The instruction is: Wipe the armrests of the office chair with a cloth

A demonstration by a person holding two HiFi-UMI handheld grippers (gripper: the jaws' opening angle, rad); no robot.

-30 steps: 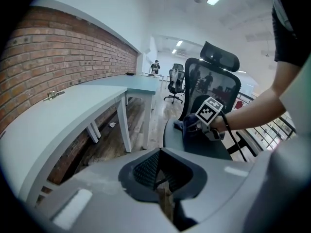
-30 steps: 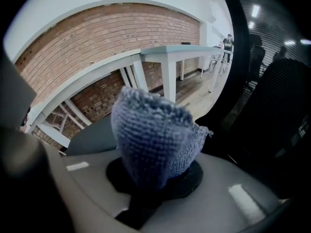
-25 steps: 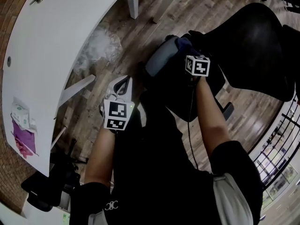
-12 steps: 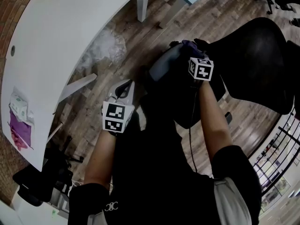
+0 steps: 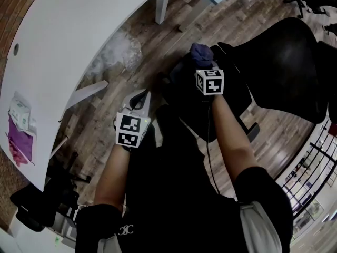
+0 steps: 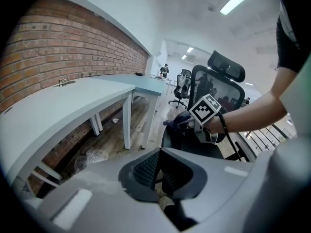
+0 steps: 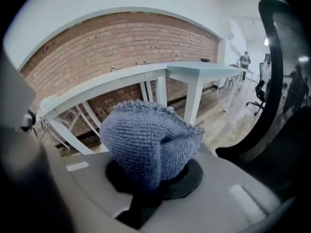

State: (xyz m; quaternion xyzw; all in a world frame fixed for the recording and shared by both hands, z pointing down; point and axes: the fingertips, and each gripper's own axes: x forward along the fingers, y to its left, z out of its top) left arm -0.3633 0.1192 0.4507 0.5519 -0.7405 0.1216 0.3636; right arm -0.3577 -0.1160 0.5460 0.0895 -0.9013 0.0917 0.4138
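The right gripper (image 7: 156, 177) is clamped on a bunched blue-grey cloth (image 7: 148, 140), which bulges out from between its jaws. In the head view the cloth sits at the armrest (image 5: 176, 78) of the black office chair (image 5: 281, 62), on the chair's side nearest the white bench (image 5: 63, 46). Whether the cloth presses on the armrest cannot be told. The left gripper (image 6: 158, 171) has its jaws together with nothing between them. It hangs over the wooden floor (image 5: 152, 41), between the chair and the bench and well apart from the armrest. A crumpled clear plastic bag (image 5: 113, 54) lies on the floor beside the bench.
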